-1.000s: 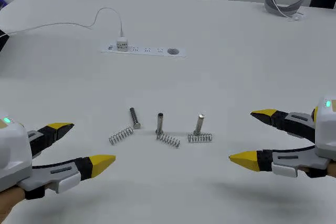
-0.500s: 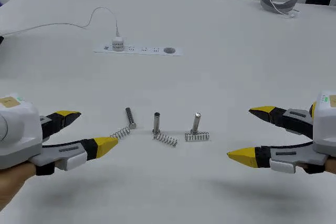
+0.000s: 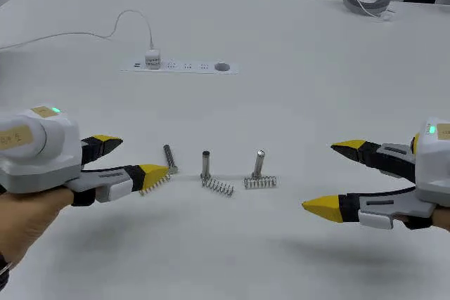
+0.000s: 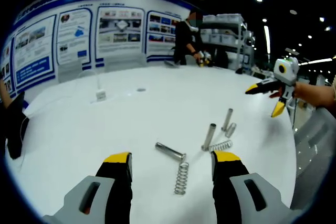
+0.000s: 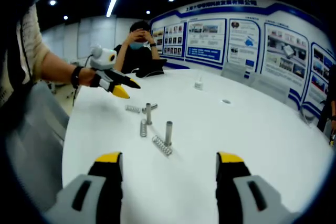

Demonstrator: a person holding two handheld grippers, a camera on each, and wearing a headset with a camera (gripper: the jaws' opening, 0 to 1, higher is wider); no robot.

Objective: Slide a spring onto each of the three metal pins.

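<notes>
Spring [image 4: 181,177] just beside left gripper [image 4: 172,158], wide open and empty; right gripper [image 5: 169,157] likewise, well apart.

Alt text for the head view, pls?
Open left gripper and open right gripper flank three pins on a white table, with loose springs beside them, none on a pin. The left gripper's lower tip is by the leftmost spring. A power strip lies farther back.

Left spring [image 3: 160,180] partly hidden behind left gripper [image 3: 143,156] jaw.
</notes>
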